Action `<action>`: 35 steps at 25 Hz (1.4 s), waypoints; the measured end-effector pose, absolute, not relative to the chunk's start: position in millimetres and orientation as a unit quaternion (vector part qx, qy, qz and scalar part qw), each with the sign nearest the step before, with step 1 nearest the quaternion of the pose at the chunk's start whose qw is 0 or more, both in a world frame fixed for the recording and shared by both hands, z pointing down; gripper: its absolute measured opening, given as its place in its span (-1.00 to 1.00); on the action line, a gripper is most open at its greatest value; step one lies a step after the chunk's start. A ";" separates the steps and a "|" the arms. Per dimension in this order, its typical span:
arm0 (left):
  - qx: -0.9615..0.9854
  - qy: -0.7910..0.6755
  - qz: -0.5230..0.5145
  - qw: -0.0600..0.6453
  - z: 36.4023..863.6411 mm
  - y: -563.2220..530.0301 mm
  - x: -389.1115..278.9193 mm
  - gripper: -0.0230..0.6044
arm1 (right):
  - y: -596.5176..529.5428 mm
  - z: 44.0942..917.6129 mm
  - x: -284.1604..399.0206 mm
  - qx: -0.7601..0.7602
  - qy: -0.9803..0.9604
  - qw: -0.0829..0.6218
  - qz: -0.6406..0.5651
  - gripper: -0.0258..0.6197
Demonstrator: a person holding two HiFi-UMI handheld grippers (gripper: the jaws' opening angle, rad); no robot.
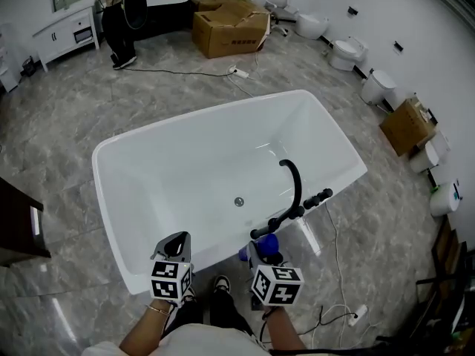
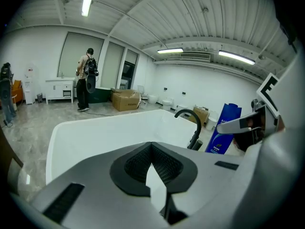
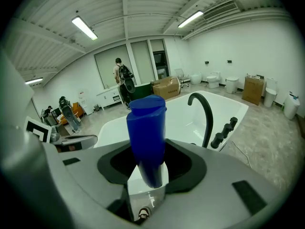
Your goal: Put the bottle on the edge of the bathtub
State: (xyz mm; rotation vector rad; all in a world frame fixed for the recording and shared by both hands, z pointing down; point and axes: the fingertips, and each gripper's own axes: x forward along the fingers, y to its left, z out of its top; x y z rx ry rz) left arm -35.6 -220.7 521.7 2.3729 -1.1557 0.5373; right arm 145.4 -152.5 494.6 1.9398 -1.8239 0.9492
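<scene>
Bottle (image 3: 147, 137), blue, was clamped upright in the right gripper (image 1: 261, 251) at the near rim of the bathtub (image 1: 171, 162), beside the black faucet (image 1: 295, 191); left gripper (image 1: 174, 248) hung empty, jaws barely parted

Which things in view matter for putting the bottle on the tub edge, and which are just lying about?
In the job: blue bottle, right hand-held gripper holding it, bathtub.
Lying about: cardboard box, toilets, black faucet.
</scene>
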 end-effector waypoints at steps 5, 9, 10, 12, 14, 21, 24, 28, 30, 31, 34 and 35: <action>0.854 -0.406 0.217 0.245 550.2 -205.4 -37.3 -0.91 | -141.5 517.0 140.9 0.681 -0.621 0.163 0.352 -0.39; 0.851 -0.396 0.234 0.256 573.5 -195.6 -37.5 -0.91 | -133.8 538.8 137.8 0.682 -0.610 0.162 0.368 -0.39; 0.850 -0.393 0.237 0.257 578.2 -193.9 -36.7 -0.91 | -132.1 544.2 137.5 0.682 -0.608 0.162 0.372 -0.39; 0.849 -0.390 0.243 0.261 586.4 -192.0 -35.4 -0.91 | -129.7 554.4 136.7 0.682 -0.604 0.162 0.380 -0.39; 0.848 -0.388 0.248 0.264 593.5 -190.5 -34.9 -0.91 | -127.2 564.4 135.4 0.680 -0.600 0.162 0.389 -0.39; 0.844 -0.383 0.264 0.268 612.6 -190.0 -34.7 -0.91 | -123.9 591.0 133.7 0.676 -0.592 0.161 0.409 -0.39; 0.842 -0.383 0.269 0.270 617.5 -189.4 -38.4 -0.91 | -125.6 598.7 132.9 0.674 -0.592 0.163 0.411 -0.39; 0.836 -0.384 0.278 0.275 627.7 -184.6 -45.6 -0.91 | -128.1 610.6 133.5 0.674 -0.589 0.165 0.413 -0.39; 0.833 -0.386 0.283 0.278 633.7 -182.8 -50.3 -0.91 | -130.4 616.6 133.4 0.674 -0.589 0.166 0.414 -0.39; 0.831 -0.387 0.285 0.280 636.4 -182.0 -52.6 -0.91 | -131.6 619.6 133.5 0.673 -0.590 0.167 0.414 -0.39; 0.825 -0.392 0.288 0.289 643.7 -178.8 -59.4 -0.91 | -135.0 628.7 133.9 0.672 -0.590 0.172 0.413 -0.39; 0.823 -0.394 0.288 0.291 645.9 -178.2 -61.3 -0.91 | -136.5 631.3 134.4 0.671 -0.591 0.174 0.412 -0.39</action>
